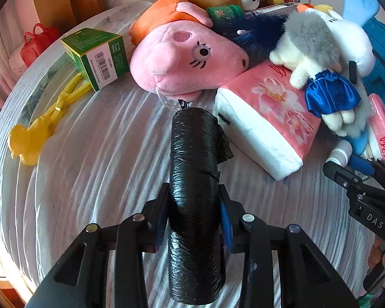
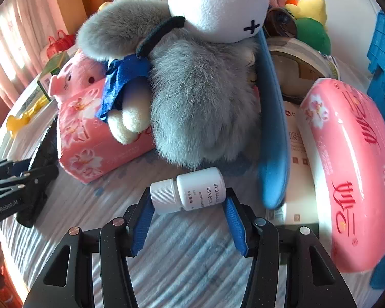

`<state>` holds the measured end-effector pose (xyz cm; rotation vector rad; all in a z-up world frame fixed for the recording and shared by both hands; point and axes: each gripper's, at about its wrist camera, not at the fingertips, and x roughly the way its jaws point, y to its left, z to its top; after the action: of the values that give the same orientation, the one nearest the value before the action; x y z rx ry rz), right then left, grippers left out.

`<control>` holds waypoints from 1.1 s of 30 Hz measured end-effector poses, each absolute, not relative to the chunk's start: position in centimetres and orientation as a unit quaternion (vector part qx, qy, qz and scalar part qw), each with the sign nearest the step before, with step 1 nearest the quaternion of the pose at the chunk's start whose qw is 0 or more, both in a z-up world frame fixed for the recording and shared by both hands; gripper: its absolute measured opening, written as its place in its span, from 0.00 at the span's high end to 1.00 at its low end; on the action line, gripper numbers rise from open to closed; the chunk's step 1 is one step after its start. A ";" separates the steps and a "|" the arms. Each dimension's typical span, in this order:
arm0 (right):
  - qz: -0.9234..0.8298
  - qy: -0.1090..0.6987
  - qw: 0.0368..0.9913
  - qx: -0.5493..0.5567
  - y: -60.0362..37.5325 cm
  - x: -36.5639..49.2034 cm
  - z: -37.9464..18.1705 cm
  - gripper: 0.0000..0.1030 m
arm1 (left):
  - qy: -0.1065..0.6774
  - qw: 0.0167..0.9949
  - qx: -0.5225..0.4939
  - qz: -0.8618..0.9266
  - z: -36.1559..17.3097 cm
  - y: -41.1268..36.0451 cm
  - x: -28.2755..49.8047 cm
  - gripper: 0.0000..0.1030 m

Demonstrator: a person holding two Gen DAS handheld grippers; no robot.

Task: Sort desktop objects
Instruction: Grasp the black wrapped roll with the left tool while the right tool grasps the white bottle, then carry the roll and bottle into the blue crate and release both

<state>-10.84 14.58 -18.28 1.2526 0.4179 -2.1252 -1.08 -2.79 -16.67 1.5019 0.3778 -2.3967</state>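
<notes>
Between my left fingers: black bag roll, my left gripper is clenched on it.
Between my right fingers: white bottle, my right gripper is not yet gripping.

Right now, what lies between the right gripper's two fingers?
In the right wrist view, a small white pill bottle lies on its side between the right gripper fingers, cap towards the left finger. The pads flank its ends; contact isn't clear.

White pill bottle label: "1250339", date "2027" legible. Right gripper body: "DAS". Left gripper body: "GenRobot.AI". Green carton: barcode, digits unreadable. Pink tissue pack: red characters.
</notes>
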 end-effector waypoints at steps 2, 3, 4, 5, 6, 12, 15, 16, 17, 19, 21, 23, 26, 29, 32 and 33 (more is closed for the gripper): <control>-0.807 0.159 0.319 0.470 14.9 -10.3 -17.7 0.49 | 0.134 0.140 0.519 -0.833 -16.3 -2.3 -0.5 0.67; -0.808 0.159 0.322 0.468 15.0 -10.0 -17.3 0.49 | 0.134 0.138 0.516 -0.835 -15.8 -1.9 0.0 0.67; -0.809 0.158 0.325 0.464 15.1 -9.7 -16.9 0.49 | 0.132 0.136 0.512 -0.838 -15.4 -1.6 0.3 0.67; -0.811 0.156 0.328 0.459 15.3 -9.4 -16.3 0.49 | 0.130 0.135 0.509 -0.840 -14.9 -1.2 0.6 0.67; -0.814 0.154 0.331 0.453 15.6 -9.2 -15.5 0.49 | 0.128 0.133 0.503 -0.844 -14.3 -0.9 0.8 0.67; -0.838 0.140 0.335 0.409 17.0 -8.7 -10.4 0.49 | 0.107 0.125 0.456 -0.874 -9.3 0.9 -0.4 0.67; -0.855 0.131 0.332 0.376 17.8 -8.9 -7.2 0.49 | 0.090 0.113 0.426 -0.893 -5.4 0.7 -0.6 0.67; -0.861 0.129 0.329 0.365 18.7 -8.6 -6.3 0.49 | 0.087 0.108 0.416 -0.899 -5.1 0.9 -2.1 0.67; -0.869 0.126 0.324 0.352 19.2 -8.6 -5.2 0.49 | 0.084 0.102 0.405 -0.905 -4.1 0.8 -1.8 0.67; -0.883 0.120 0.316 0.326 20.6 -8.6 -2.9 0.49 | 0.073 0.086 0.379 -0.918 -1.8 2.8 -2.6 0.67; -0.898 0.113 0.303 0.298 21.9 -8.8 -0.3 0.49 | 0.060 0.071 0.352 -0.931 0.7 4.0 -3.4 0.67; -0.912 0.109 0.287 0.272 23.5 -8.8 2.2 0.49 | 0.050 0.051 0.324 -0.943 3.2 5.7 -4.3 0.67; -0.931 0.094 0.256 0.243 26.7 -8.8 5.9 0.49 | 0.036 0.016 0.282 -0.959 7.2 9.2 -6.0 0.67; -0.949 0.076 0.222 0.212 30.8 -9.1 9.8 0.49 | 0.027 -0.014 0.254 -0.967 10.6 12.6 -7.5 0.67; -0.962 0.072 0.181 0.189 34.8 -9.6 12.8 0.49 | 0.026 -0.056 0.228 -0.972 14.4 17.2 -9.1 0.67; -0.966 0.071 0.165 0.186 36.4 -9.9 13.6 0.49 | 0.027 -0.070 0.224 -0.972 15.5 18.7 -9.4 0.67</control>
<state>-9.94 36.36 13.63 0.5297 0.2014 -2.7514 -9.44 18.72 15.46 0.7379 0.0891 -3.1968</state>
